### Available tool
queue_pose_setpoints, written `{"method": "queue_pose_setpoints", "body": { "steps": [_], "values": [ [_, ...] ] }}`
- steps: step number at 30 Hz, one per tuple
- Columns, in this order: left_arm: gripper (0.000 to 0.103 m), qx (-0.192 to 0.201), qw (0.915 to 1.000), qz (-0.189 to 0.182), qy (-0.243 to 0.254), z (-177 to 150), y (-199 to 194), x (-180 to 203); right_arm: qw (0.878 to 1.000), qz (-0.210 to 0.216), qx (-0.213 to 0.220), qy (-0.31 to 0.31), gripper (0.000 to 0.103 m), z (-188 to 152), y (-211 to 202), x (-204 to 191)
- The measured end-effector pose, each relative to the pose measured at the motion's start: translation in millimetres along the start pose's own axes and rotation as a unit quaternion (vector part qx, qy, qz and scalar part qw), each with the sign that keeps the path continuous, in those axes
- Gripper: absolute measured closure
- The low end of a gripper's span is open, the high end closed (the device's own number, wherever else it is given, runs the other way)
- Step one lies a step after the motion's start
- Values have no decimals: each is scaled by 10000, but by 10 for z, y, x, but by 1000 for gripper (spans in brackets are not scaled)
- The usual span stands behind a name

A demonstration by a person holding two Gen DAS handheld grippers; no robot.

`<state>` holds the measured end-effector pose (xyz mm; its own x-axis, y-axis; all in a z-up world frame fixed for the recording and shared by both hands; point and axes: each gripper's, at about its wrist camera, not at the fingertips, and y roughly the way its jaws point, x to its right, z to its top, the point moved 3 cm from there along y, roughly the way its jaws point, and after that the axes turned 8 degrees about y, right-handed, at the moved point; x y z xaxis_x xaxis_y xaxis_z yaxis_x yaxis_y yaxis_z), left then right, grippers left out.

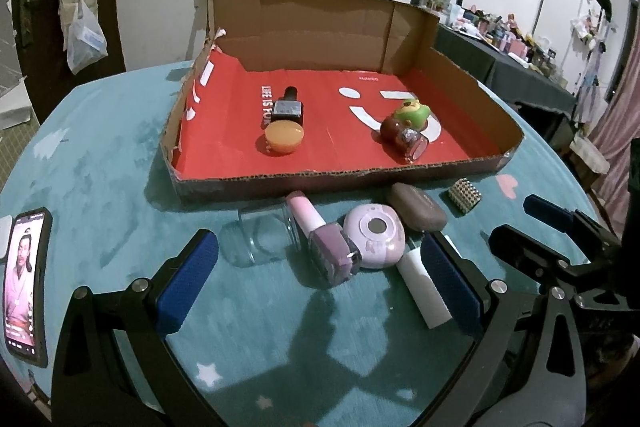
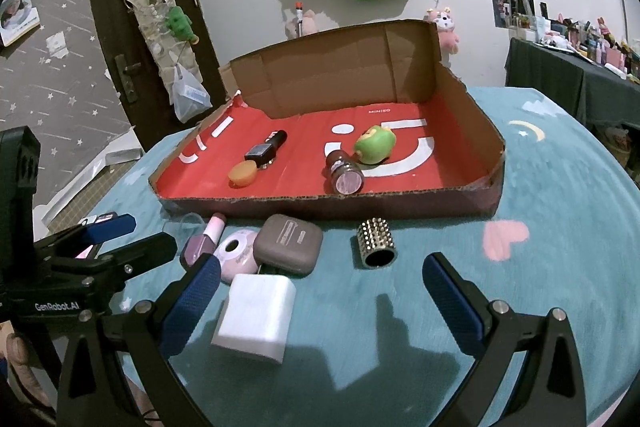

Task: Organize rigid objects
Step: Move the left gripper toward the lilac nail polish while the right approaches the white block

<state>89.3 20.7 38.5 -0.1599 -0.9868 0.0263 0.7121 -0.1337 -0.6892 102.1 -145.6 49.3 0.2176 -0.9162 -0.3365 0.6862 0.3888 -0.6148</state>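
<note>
A cardboard box (image 1: 304, 181) (image 2: 400, 205) with a red floor holds a dark bottle (image 1: 287, 107), an orange lid (image 1: 284, 136), a green toy (image 1: 412, 114) and a brown jar (image 1: 404, 138). In front of it on the teal cloth lie a clear glass (image 1: 260, 237), a pink-capped purple bottle (image 1: 326, 247), a round pink case (image 1: 374, 235), a brown case (image 1: 418, 213), a white block (image 2: 256, 315) and a studded cylinder (image 2: 376, 243). My left gripper (image 1: 320, 285) is open, its fingers either side of the purple bottle and pink case. My right gripper (image 2: 320, 303) is open just before the white block.
A phone (image 1: 24, 285) with a lit screen lies at the table's left edge. The right gripper also shows at the right of the left wrist view (image 1: 560, 239). A dark table with clutter (image 2: 576, 67) stands at the back right. A door (image 2: 136, 39) is at the back left.
</note>
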Motion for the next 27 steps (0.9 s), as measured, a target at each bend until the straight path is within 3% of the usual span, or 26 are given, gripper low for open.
{"method": "queue_pose_setpoints", "body": {
  "steps": [15,27],
  "values": [
    [0,-135,9998,-107,-73,-158,63,9,9995,-99,-97,-299,0,-213,-13,-141],
    [1,-334,9988,179,-311,-219,251,-145,9979,-52,-305,-572,0,-401,179,-314]
  ]
}}
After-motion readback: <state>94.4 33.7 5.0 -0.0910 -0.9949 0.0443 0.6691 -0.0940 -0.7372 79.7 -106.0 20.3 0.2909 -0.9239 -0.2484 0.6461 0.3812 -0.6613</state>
